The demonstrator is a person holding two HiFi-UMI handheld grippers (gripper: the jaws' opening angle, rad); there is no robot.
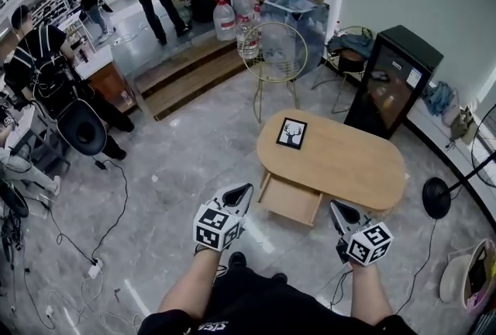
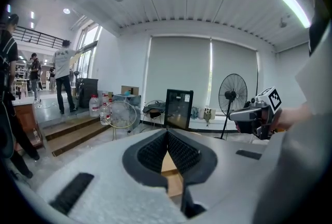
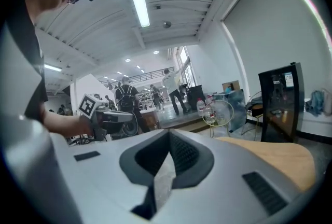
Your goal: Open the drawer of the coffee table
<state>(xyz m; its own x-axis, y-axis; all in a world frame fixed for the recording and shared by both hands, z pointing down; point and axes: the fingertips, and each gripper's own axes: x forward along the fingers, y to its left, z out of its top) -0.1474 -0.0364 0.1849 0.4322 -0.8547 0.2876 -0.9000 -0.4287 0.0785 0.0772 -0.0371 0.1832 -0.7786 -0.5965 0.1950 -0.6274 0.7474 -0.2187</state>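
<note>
Room: A big hall with a grey stone-tile floor [image 1: 186, 163]. People stood far off, near some wooden steps [image 1: 194, 70].
Bench: The low, oval, light-wood coffee bench [image 1: 356, 167] stood in the middle of the floor. A small black-framed deer picture [image 1: 291, 132] lay on its top.
Drawer: The shallow light-wood drawer [image 1: 291, 200] stuck out from the near side of the bench. It was pulled well out, and it looked empty inside.
Left claw: The grey left claw [image 1: 243, 194] [image 2: 167, 137] was clenched, its jaws pressed together with nothing between them. It was near the drawer's front corner but did not hold it.
Right claw: The grey right claw [image 1: 339, 211] [image 3: 169, 137] was clenched too, and also empty. It was just beside the near edge of the bench, to the right of the drawer, and was not gripping anything.
Done: The drawer was open, so the main job looked finished.
Left to do: Very little, it seemed. The pictures did not show whether the drawer could slide out any further. Both claws were off it, which looked like the end of the job.
</note>
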